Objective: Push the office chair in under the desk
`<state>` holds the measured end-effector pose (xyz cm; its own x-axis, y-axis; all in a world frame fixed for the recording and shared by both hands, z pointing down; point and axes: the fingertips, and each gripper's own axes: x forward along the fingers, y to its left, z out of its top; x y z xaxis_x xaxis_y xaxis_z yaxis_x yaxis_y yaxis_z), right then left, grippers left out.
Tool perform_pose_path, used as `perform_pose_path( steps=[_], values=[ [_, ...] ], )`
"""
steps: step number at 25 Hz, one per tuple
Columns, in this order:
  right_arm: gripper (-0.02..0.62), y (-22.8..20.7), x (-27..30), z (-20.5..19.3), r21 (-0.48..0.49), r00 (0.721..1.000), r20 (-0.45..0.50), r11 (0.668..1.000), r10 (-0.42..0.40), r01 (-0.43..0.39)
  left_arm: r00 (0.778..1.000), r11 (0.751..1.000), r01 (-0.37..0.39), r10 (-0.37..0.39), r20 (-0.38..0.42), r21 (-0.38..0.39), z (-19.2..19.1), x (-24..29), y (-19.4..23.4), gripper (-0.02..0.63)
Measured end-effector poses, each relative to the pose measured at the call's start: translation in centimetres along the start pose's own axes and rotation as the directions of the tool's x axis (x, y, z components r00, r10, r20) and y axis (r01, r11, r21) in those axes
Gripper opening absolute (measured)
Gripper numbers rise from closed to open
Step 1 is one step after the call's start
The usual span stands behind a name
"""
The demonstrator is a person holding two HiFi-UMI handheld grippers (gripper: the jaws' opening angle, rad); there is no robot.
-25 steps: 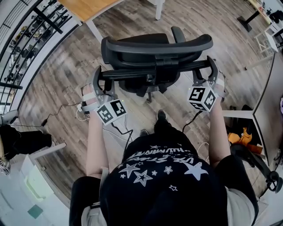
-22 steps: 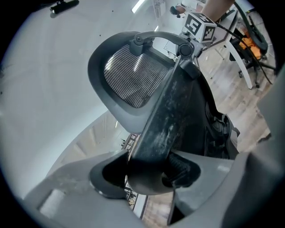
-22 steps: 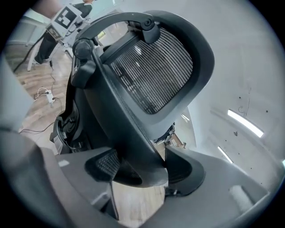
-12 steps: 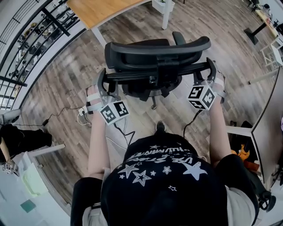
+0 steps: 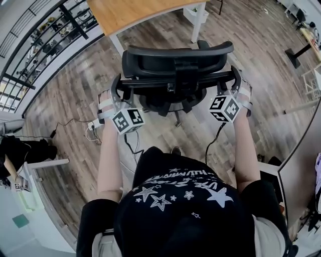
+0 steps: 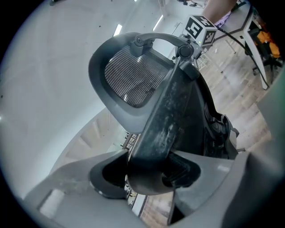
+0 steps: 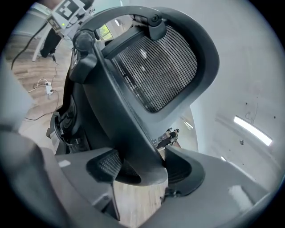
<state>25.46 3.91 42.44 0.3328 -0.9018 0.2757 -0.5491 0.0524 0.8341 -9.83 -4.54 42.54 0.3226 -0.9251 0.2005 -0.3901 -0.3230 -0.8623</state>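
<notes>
A black office chair (image 5: 178,62) with a mesh back stands on the wood floor, its back facing me. Just beyond it is the wooden desk (image 5: 135,12) on white legs. My left gripper (image 5: 116,89) is shut on the left end of the chair's curved back bar (image 6: 171,116), and the pads press on both sides of it (image 6: 153,176). My right gripper (image 5: 234,81) is shut on the bar's right end (image 7: 129,129), and its jaws (image 7: 142,171) have just closed a little further on it. The chair seat is hidden under the backrest.
A white desk leg (image 5: 199,22) stands just behind the chair on the right. Cables and a power strip (image 5: 93,131) lie on the floor at the left. Black shelving (image 5: 45,35) lines the left wall. Another white desk (image 5: 296,165) is at the right.
The chair and both grippers have moved forward towards the wooden desk, and more of the desk top and its right leg has come into view. Both grips stay on the back bar.
</notes>
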Motion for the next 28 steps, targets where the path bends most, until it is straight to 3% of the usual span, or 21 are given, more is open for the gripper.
perform_pose_path(
  steps=[4,17,28],
  values=[
    [0.273,-0.9,1.8,-0.3,-0.022,1.000,-0.007,1.000,-0.008,0.008,1.000,1.000,0.008,-0.008,-0.011,0.025,0.6,1.5,-0.1,0.235],
    [0.259,-2.6,8.1,0.6,-0.055,1.000,0.030,0.998,-0.005,0.007,1.000,1.000,-0.011,0.011,0.015,0.004,1.4,7.3,0.8,0.236],
    [0.259,-4.4,17.7,2.8,-0.073,1.000,0.022,0.997,0.017,-0.016,0.999,1.000,-0.026,0.026,0.019,-0.007,1.8,15.3,2.6,0.236]
  ],
)
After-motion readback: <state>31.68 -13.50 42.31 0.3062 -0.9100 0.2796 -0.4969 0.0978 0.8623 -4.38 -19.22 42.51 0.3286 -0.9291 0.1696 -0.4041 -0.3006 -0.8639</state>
